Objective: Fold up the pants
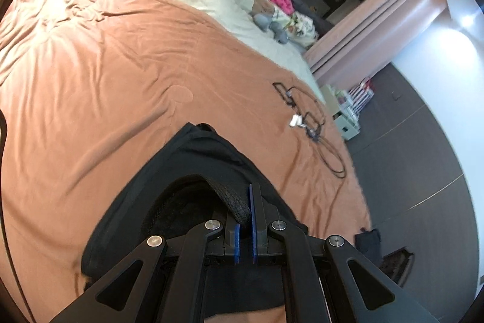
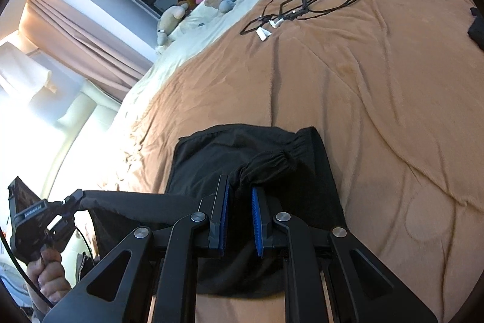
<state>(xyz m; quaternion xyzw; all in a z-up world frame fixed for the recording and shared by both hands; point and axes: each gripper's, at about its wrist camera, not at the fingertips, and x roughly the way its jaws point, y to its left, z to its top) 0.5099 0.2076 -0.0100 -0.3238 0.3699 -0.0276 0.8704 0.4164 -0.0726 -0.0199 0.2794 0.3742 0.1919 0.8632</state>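
Two grippers on the black pants (image 2: 242, 153) here: left gripper (image 1: 245, 220) has its jaws nearly closed, pinching the ribbed waistband, while right gripper (image 2: 240, 202) grips a bunched cuff between narrowly parted jaws; the rest lies folded ahead on the bed (image 2: 378, 87).

The pants (image 2: 242, 159) were matt black cloth, the waistband (image 1: 233, 202) a coarser ribbed knit. The left tongs (image 1: 244, 211) and right tongs (image 2: 240, 196) were matt black plastic with shiny metal pins and blue ridged pads (image 2: 257, 220), perhaps rubber. The blanket (image 2: 363, 87) was soft, faintly napped orange cloth.
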